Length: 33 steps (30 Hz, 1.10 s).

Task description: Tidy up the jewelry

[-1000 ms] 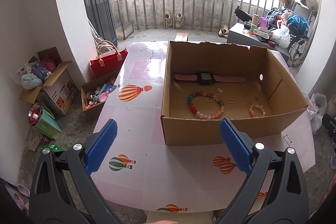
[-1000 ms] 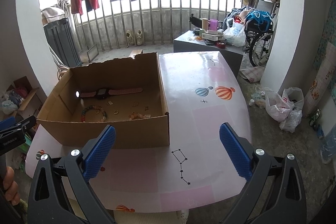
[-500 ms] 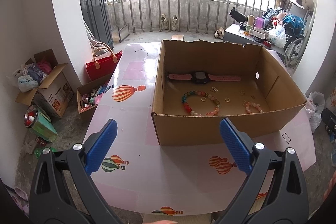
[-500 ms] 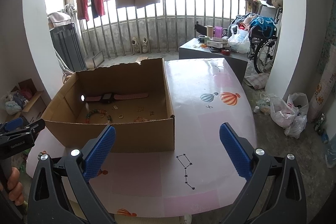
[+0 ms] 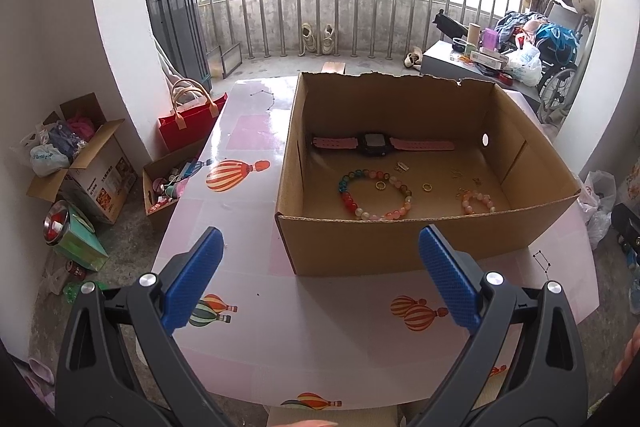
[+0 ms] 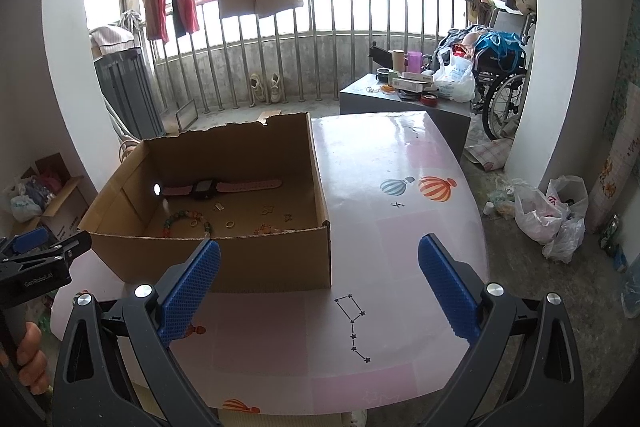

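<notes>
An open cardboard box (image 5: 384, 247) stands on the pink table (image 5: 280, 303). Inside lie a pink-strapped black watch (image 5: 374, 143), a multicoloured bead bracelet (image 5: 374, 193), a small orange bead bracelet (image 5: 478, 201), two gold rings (image 5: 427, 187) and small charms. My left gripper (image 5: 320, 275) is open and empty, held above the table before the box's near wall. My right gripper (image 6: 318, 283) is open and empty, near the box's right front corner (image 6: 326, 255). The watch (image 6: 208, 188) and beads (image 6: 186, 221) show in the right wrist view too.
The left gripper's body (image 6: 36, 267) shows at the left edge of the right wrist view. Boxes (image 5: 88, 163) and a red bag (image 5: 188, 119) stand on the floor left of the table. A grey cabinet (image 6: 404, 103) and wheelchair (image 6: 504, 87) stand behind.
Both grippers have drawn back and upward from the box, so the box sits lower and farther in view. Both stay open and empty; the jewelry has not moved.
</notes>
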{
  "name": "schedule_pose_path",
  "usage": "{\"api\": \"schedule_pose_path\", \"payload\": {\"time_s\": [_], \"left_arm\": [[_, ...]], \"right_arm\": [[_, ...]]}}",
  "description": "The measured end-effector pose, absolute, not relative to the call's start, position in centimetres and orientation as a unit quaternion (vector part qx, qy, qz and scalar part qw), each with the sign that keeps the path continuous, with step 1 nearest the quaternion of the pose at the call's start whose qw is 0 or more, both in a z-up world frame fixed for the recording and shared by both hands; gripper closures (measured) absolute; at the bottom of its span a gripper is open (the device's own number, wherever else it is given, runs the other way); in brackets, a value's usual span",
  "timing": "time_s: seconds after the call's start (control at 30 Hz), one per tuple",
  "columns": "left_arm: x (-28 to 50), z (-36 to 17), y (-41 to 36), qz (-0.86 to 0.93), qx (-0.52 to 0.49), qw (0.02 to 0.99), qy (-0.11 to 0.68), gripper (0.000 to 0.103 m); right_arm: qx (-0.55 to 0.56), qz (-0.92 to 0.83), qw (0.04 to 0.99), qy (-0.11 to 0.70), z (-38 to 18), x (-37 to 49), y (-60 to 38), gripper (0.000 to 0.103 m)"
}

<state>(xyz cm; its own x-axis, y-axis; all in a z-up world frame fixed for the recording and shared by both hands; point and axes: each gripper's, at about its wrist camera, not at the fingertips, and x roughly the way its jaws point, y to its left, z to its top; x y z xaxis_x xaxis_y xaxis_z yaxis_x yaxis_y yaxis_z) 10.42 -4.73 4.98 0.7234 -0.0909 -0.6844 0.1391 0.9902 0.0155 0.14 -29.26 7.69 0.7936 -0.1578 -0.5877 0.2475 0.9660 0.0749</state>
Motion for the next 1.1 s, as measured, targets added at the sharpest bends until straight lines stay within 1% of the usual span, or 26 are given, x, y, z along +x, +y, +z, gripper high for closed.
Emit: {"api": "schedule_pose_path", "payload": {"time_s": [1.1], "left_arm": [[10.56,4.74,-4.85,-0.056,0.031,0.926,0.373,0.009]], "right_arm": [[0.077,-0.107,0.942,0.31,7.36,0.5,-29.17,0.006]]}}
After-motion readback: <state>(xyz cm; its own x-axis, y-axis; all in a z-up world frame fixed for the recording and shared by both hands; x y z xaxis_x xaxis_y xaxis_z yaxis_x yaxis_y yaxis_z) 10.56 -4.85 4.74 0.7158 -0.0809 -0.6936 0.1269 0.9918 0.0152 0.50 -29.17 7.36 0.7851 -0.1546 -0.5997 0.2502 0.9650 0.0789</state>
